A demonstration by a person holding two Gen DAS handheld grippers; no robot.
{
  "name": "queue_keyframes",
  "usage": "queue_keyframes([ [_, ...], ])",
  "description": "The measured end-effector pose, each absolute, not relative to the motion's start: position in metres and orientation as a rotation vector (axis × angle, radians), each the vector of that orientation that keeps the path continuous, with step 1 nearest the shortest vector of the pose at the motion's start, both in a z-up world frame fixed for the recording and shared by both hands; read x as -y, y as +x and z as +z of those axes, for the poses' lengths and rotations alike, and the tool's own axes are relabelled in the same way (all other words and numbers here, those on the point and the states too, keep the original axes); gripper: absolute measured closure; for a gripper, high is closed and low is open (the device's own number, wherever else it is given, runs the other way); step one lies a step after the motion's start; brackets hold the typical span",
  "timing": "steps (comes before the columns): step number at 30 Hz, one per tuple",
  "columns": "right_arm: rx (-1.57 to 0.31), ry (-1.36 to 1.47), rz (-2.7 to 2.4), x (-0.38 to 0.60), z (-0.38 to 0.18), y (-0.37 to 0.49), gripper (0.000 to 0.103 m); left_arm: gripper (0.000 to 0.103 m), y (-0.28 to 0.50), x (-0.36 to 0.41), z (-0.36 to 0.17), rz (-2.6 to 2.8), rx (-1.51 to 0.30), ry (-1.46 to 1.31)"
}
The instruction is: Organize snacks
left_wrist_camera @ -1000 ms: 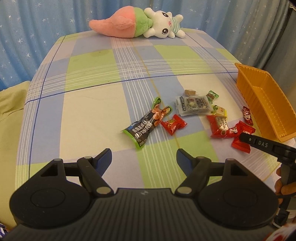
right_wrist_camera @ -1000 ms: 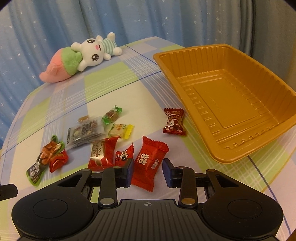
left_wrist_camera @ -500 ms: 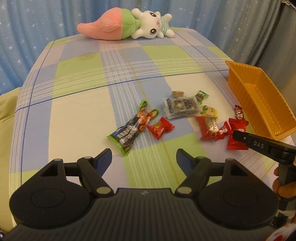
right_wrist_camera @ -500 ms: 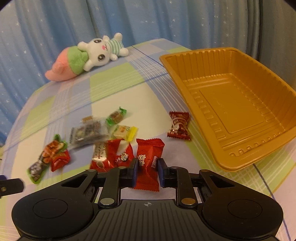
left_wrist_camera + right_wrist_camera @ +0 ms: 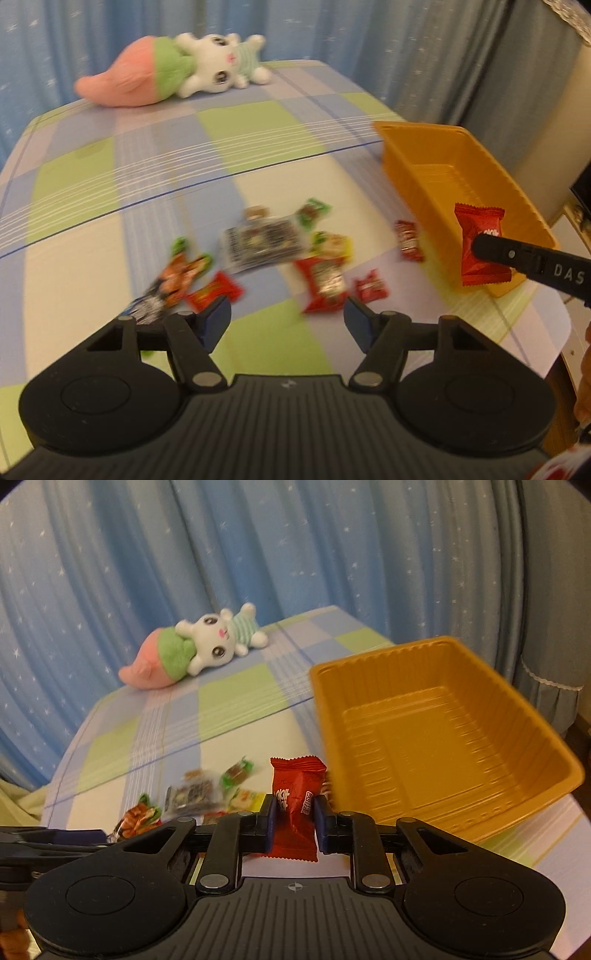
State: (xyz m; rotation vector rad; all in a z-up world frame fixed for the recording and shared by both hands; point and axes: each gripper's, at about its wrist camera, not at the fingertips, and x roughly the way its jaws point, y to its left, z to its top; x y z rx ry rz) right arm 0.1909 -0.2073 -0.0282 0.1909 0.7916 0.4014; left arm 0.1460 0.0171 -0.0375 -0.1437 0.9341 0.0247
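Right gripper (image 5: 293, 812) is clamped on a red candy packet (image 5: 294, 805), lifted clear of the tabletop (image 5: 92, 266) just beside the orange tray (image 5: 436, 738). Left gripper (image 5: 287, 319) hangs with nothing between its closing jaws, above the scattered snacks (image 5: 258, 243). Beyond them, a plush toy (image 5: 173, 70) lies before the blue curtain (image 5: 258, 554).

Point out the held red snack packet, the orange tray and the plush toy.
red snack packet (image 5: 291, 797), right wrist view, printed middle
orange tray (image 5: 417, 746), right wrist view, bare floor
plush toy (image 5: 218, 70), left wrist view, white face
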Motion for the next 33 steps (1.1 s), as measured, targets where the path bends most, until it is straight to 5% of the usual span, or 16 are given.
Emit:
queue_keyframes([
  [14,-0.808,0.24,0.324,0.281,-0.025,0.224,0.081,0.076,0.214,0.047,-0.059,-0.276,-0.888,-0.082],
  [33,-0.832,0.27,0.287,0.305,-0.034,0.248,0.082,0.076,0.278,0.057,-0.102,-0.399,-0.986,-0.118],
])
